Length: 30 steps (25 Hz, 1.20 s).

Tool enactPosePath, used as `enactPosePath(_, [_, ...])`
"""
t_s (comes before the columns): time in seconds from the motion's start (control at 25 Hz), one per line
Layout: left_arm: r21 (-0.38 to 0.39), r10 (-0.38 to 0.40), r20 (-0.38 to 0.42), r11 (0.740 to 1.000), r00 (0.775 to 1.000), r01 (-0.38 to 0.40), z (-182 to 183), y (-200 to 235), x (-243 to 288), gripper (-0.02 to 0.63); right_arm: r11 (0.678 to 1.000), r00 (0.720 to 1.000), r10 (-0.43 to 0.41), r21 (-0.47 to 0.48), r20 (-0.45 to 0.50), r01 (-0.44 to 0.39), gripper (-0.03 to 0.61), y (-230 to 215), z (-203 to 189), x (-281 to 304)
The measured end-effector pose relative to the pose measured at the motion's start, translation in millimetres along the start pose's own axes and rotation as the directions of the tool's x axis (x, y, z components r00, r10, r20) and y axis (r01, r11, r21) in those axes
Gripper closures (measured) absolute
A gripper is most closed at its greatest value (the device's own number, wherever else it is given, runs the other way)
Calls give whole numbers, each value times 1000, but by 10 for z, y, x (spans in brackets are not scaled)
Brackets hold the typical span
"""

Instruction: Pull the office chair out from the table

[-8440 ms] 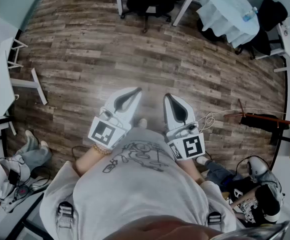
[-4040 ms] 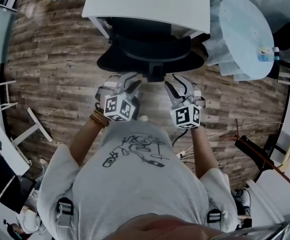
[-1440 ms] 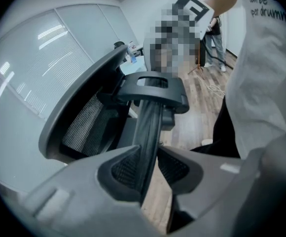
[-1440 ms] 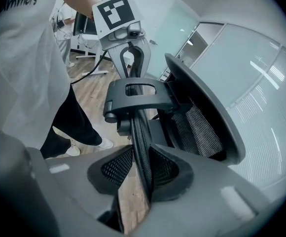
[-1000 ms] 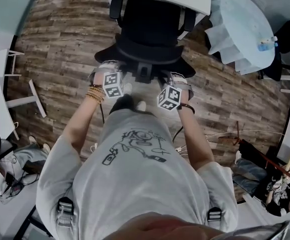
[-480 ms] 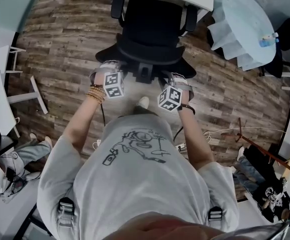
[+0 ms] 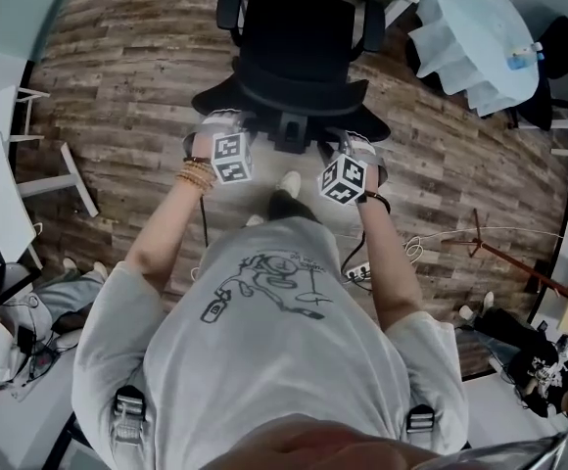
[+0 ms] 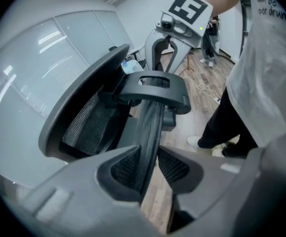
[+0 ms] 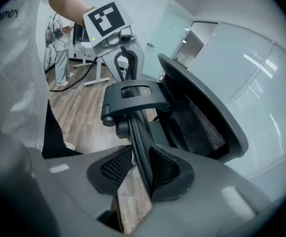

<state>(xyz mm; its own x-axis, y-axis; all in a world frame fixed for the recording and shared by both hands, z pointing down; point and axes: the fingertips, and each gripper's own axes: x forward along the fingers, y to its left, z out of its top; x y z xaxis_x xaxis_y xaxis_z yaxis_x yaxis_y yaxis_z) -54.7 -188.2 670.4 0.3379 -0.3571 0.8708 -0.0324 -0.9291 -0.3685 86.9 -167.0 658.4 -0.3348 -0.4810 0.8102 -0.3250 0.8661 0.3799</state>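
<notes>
Left gripper (image 8: 149,154) jaws on office chair (image 8: 84,123) rim

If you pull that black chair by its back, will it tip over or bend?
Probably not tip: the chair has a wide seat and stands on smooth wood floor, so it should slide or roll. The back's frame looks stiff where the left claw clamps it; the mesh likely gives.

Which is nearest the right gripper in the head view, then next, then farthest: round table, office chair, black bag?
1. Office chair, straight ahead, in the fingers of the right gripper.
2. Round table, upper right.
3. Black bag, far right edge.
</notes>
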Motion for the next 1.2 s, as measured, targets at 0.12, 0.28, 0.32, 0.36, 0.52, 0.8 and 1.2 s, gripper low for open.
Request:
enactPosePath(0.12, [13,12,5,1000,1000,-12,-97,-195,-102,503,999,1000,22,34,-14,-21,457,228,67,-67])
enactPosePath(0.28, [7,6,15,1000,1000,-6,-188,-447,-280,502,999,1000,20,41,-11,-19,456,532,167,-146])
enactPosePath(0.32, [10,5,18,1000,1000,-5,-213,-514,-317,502,999,1000,15,42,-10,-14,456,611,188,-168])
enactPosePath(0.36, [14,5,21,1000,1000,-6,-238,-579,-356,502,999,1000,10,44,-11,-10,456,688,211,-190])
enactPosePath(0.52, [24,6,29,1000,1000,-7,-345,-859,-522,502,999,1000,6,46,-11,-5,456,1010,305,-295])
enactPosePath(0.8, [39,-3,31,999,1000,2,-526,-1400,-813,503,999,1000,1,54,-18,0,454,1605,443,-501])
enactPosePath(1.2, [40,-10,40,999,999,8,-605,-2081,-1132,503,998,1000,-9,62,-18,10,452,2296,487,-789])
